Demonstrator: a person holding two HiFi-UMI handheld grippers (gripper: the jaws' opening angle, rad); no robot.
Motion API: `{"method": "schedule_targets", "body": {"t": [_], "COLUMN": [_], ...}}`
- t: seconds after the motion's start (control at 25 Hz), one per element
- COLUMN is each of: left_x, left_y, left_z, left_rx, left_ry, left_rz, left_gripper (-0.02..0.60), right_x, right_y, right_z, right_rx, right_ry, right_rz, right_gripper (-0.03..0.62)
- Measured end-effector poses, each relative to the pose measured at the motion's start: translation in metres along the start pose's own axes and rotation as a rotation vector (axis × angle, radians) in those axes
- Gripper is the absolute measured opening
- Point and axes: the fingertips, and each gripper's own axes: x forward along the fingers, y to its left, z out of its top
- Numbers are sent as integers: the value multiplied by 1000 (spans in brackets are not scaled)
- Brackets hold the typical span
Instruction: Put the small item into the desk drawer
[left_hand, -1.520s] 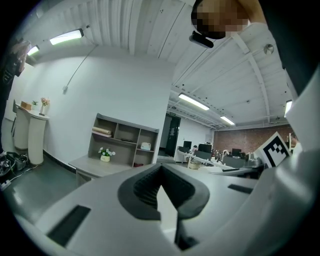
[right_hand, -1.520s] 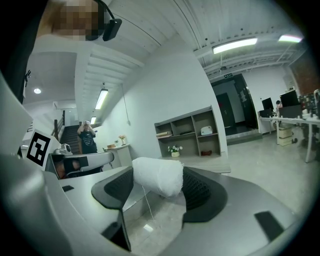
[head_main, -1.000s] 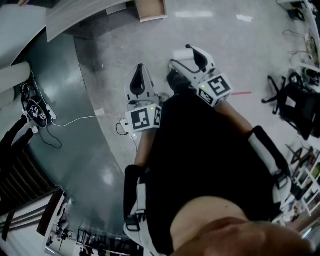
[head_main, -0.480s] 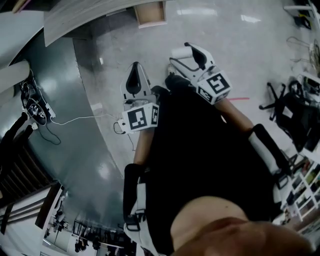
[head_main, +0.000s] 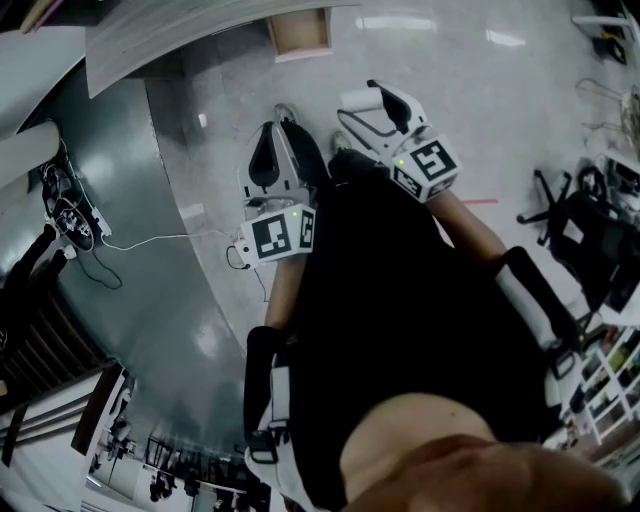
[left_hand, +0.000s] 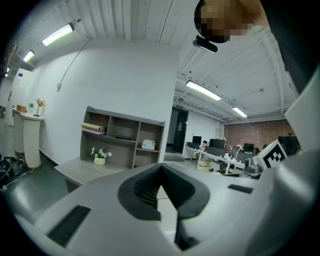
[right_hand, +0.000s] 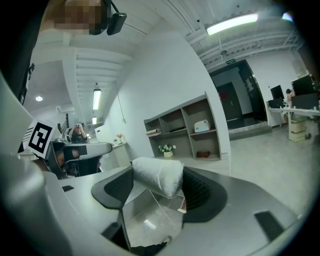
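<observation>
Where the right gripper (right_hand: 159, 186) closes, the small item (right_hand: 156, 175) sits clamped.

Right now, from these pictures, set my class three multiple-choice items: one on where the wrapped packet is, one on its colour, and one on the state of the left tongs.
1. Where is the wrapped packet?
A) on the floor
B) between the right tongs
C) on a shelf

2. What colour is the packet?
A) white
B) red
C) green

3. The left tongs are:
A) gripping a cup
B) gripping the packet
C) empty

Answers:
1 B: the right gripper view shows the packet clamped between those tongs.
2 A: its wrapping looks white in the right gripper view and the head view.
3 C: the left gripper view shows nothing between them.
</observation>
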Motion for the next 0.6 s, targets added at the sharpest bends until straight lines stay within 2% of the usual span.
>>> {"method": "schedule_targets", "body": {"t": [0.24,0.6], "left_x": [29,82], "left_y": [4,34], "left_z": [3,1], "left_rx": [-2,-13], "left_ry": [7,42], "left_rz": [-21,-58], "left_gripper": [-9,-9], "right_x": [16,72], "right_y": [-22,-51], "right_z": [2,-9], "right_rx": [13,39], "right_ry": [9,73], "right_rz": [-19,-52], "right_gripper": [299,299]}}
